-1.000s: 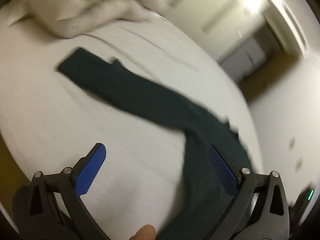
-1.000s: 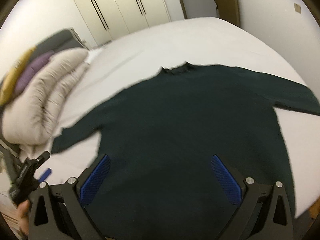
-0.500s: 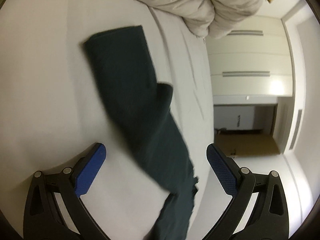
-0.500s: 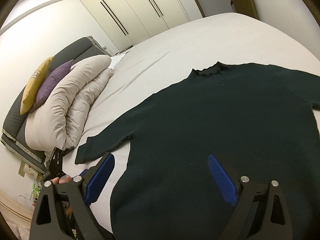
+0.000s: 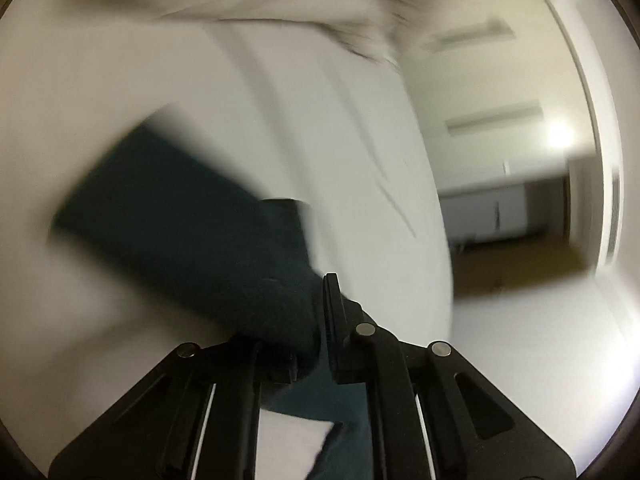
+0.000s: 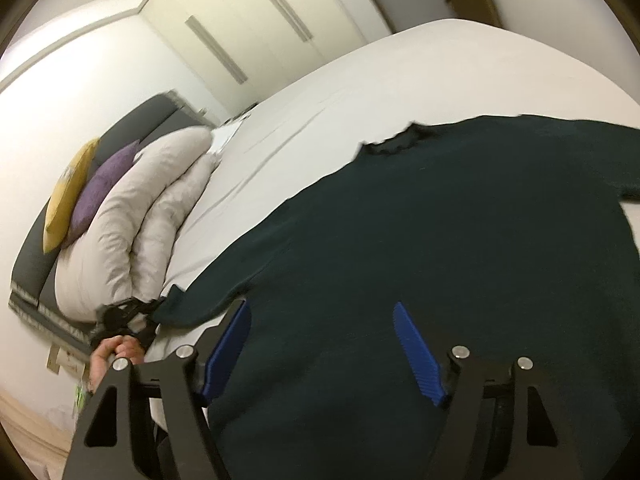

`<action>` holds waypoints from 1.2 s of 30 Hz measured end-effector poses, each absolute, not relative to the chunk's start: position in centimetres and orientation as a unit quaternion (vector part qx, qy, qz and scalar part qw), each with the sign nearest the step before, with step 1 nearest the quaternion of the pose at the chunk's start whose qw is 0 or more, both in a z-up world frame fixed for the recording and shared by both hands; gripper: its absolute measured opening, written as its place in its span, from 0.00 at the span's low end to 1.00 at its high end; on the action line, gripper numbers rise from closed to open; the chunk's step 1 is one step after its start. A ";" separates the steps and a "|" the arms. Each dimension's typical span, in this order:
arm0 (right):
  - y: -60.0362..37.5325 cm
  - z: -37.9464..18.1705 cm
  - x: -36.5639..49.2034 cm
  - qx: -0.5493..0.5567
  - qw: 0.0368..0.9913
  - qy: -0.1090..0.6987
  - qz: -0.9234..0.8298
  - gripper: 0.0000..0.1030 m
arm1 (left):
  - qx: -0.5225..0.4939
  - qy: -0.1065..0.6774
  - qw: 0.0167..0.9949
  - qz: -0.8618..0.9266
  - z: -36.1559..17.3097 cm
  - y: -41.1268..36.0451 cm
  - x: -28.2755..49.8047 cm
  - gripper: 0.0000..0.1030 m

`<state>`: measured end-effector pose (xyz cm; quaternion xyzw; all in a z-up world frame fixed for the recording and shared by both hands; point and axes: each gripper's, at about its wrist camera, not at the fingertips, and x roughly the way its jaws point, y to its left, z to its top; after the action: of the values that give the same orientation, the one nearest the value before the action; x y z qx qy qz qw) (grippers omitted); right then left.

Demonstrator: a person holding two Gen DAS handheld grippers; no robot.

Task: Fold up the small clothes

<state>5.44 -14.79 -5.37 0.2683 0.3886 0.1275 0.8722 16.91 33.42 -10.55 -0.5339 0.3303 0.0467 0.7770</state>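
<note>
Dark green sweater (image 6: pixel 460 248) lies spread flat on the white bed sheet (image 6: pixel 360 92), filling the centre and right of the right wrist view. Collar (image 6: pixel 394 142) sits upper centre, one sleeve runs off the right edge, the other sleeve (image 6: pixel 188 306) tapers toward lower left.

Left gripper (image 5: pixel 322 320): jaws have just been closing and are now clamped on the sleeve cuff. In the left wrist view the dark fabric (image 5: pixel 180 232) bunches between the two black fingers at lower centre and stretches out to the left over the sheet. View is motion-blurred. The same gripper shows small at lower left of the right wrist view (image 6: pixel 132 314), pinching the sleeve end, with the person's hand (image 6: pixel 116 354) just below it.

Right gripper (image 6: pixel 324 344): jaws have just been closing but remain apart. Blue pads (image 6: pixel 416 354) stand over the lower body of the sweater, fabric showing between them. Pads are not pressing on cloth; nothing held.

Rolled beige duvet (image 6: pixel 132 216) lies at the left of the right wrist view, against a grey headboard (image 6: pixel 36 256). Purple cushion (image 6: pixel 106 184) and yellow cushion (image 6: pixel 68 192) lean on the headboard behind the duvet. Cream wardrobe doors (image 6: pixel 256 28) fill the upper centre.
</note>
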 end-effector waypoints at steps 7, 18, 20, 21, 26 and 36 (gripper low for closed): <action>-22.5 -6.7 4.7 0.315 0.872 0.369 0.070 0.74 | -0.251 0.353 0.896 -0.094 -0.4 10.6 24.4 0.09; -31.7 -10.7 5.2 0.353 0.847 0.397 -0.004 0.76 | 0.093 0.453 0.870 -0.174 -11.7 -12.9 24.1 0.12; -31.2 -11.1 6.5 0.355 0.842 0.406 0.005 0.78 | 0.078 0.471 0.858 -0.188 -11.0 -11.7 24.2 0.14; -30.4 -11.0 7.5 0.357 0.840 0.409 0.021 0.78 | 0.067 0.469 0.858 -0.198 -10.5 -10.9 24.1 0.14; -25.5 -10.0 10.9 0.307 0.845 0.430 0.076 0.78 | -0.012 0.449 0.867 -0.218 -7.8 -3.8 22.6 0.14; -10.7 -7.2 14.0 -0.028 0.913 0.397 0.096 0.82 | -0.230 0.432 0.855 -0.169 -9.5 11.2 24.2 0.21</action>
<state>13.98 -10.73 -7.19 -0.0283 0.3965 0.0964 0.9125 24.22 11.16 -9.53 -0.2299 0.4325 -0.1685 0.8554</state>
